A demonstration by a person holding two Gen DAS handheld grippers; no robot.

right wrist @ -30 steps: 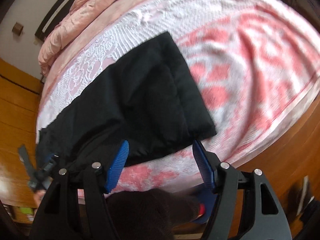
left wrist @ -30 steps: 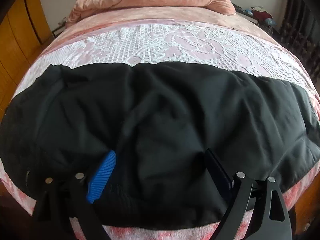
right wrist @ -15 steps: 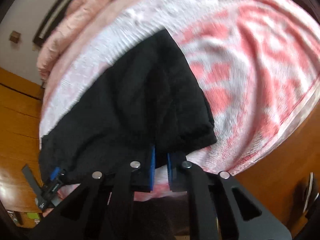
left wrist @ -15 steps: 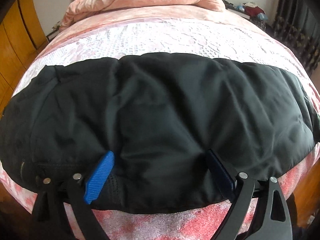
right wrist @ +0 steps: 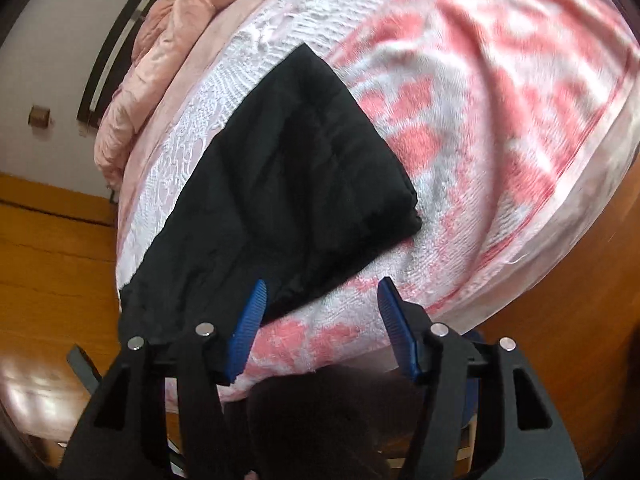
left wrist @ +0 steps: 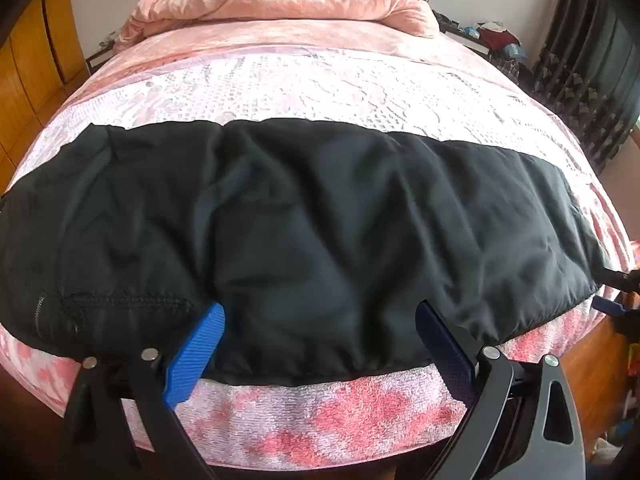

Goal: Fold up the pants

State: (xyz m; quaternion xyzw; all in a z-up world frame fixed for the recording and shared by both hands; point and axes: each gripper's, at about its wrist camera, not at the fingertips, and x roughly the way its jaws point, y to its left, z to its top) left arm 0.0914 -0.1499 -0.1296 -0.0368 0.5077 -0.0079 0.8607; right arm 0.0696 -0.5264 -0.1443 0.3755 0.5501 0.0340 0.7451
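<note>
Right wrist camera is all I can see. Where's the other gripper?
Observer: The left gripper hangs over the near edge of the pants. Its jaws are opening, with cloth between them but not pinched.
Operator: Can you see a zipper?
Observer: Yes, a zipper shows at the left end of the pants in the left wrist view.
Operator: What's off to the side?
Observer: A dark curtain hangs at the right of that view.
</note>
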